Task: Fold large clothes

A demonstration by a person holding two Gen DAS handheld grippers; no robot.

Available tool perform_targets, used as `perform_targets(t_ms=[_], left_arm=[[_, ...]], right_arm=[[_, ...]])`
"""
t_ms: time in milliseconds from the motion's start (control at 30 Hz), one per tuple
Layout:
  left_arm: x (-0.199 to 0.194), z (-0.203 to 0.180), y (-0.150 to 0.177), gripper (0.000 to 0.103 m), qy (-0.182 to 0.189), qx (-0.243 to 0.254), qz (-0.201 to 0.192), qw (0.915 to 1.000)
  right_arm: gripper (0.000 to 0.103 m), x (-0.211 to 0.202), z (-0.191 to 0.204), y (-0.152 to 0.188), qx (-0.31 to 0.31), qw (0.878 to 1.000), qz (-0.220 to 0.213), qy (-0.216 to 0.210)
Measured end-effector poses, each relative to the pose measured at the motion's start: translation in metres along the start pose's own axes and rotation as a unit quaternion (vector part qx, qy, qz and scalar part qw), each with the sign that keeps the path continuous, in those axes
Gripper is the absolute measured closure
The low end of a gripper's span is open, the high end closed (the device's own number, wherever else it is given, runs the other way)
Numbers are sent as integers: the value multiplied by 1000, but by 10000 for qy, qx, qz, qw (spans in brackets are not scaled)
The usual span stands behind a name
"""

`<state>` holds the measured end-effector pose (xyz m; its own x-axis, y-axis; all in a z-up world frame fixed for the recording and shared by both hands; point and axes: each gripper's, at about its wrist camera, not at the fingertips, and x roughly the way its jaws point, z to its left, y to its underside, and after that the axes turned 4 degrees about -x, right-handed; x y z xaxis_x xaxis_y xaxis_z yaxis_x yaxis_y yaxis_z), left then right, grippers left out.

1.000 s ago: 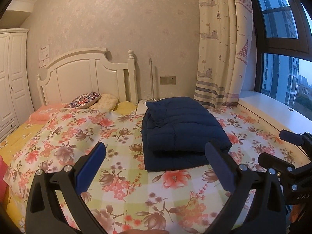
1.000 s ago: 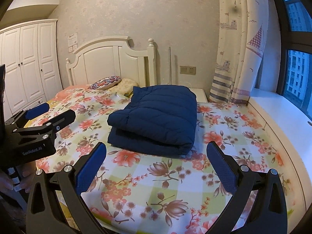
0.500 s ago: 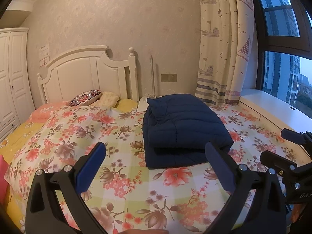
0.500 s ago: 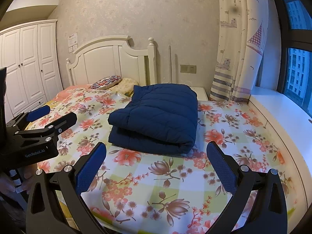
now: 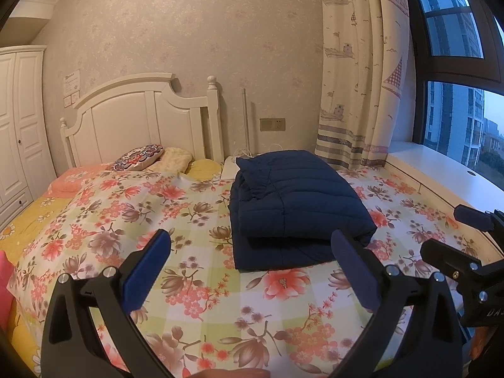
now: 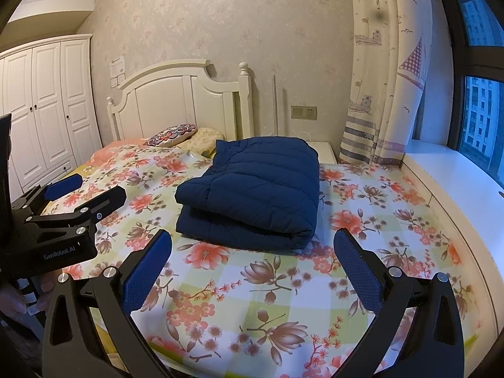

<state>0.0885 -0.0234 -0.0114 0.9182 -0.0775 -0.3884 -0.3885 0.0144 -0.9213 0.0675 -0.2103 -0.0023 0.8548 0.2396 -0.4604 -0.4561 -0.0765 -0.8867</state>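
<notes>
Item: navy quilted down jacket (image 5: 293, 208) (image 6: 255, 189), folded into a thick rectangular bundle of stacked layers. It lies on the flowered bedspread (image 5: 201, 286) (image 6: 252, 286) of the bed, toward the window side, its far end near the white nightstand (image 6: 324, 154).

Left gripper (image 5: 250, 256) (image 6: 80, 187): fingers spread wide, blue pads (image 5: 146, 271) bare, holding nothing. It hangs above the bedspread; the jacket lies ahead of it and to its right, apart from both fingers, though the right pad overlaps the jacket's near corner in the left wrist view.

Right gripper (image 6: 252, 256) (image 5: 453, 231): fingers spread wide, pads (image 6: 359, 271) bare, holding nothing. The jacket lies straight ahead between the finger lines, not touched.

Change against the frames of a second ago: jacket in the same place and same fold; both grippers open as before; the jacket sits slightly higher in each view, little else differs.

Other furnishings: white headboard (image 5: 138, 123), patterned cushion (image 5: 138, 157) and pale pillow (image 5: 173, 159) at the head of the bed, white wardrobe (image 6: 47, 107), sailboat-print curtain (image 5: 359, 63), white windowsill (image 6: 453, 182).
</notes>
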Motion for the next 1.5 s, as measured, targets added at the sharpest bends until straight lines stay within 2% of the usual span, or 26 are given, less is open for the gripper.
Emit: perform_targets(t_ms=[1033, 1233, 1367, 1500], left_arm=[[-4, 0, 0, 2, 17, 61, -74, 10000], [-3, 0, 1, 2, 130, 42, 27, 9999], [-3, -2, 4, 2, -4, 133, -163, 9998], [14, 2, 8, 2, 85, 93, 115, 9999]], right_arm=[[4, 1, 4, -1, 17, 10000, -30, 12], [4, 4, 6, 0, 34, 10000, 9, 14], [4, 8, 7, 4, 48, 10000, 75, 11], [4, 20, 4, 11, 91, 9997, 217, 8]])
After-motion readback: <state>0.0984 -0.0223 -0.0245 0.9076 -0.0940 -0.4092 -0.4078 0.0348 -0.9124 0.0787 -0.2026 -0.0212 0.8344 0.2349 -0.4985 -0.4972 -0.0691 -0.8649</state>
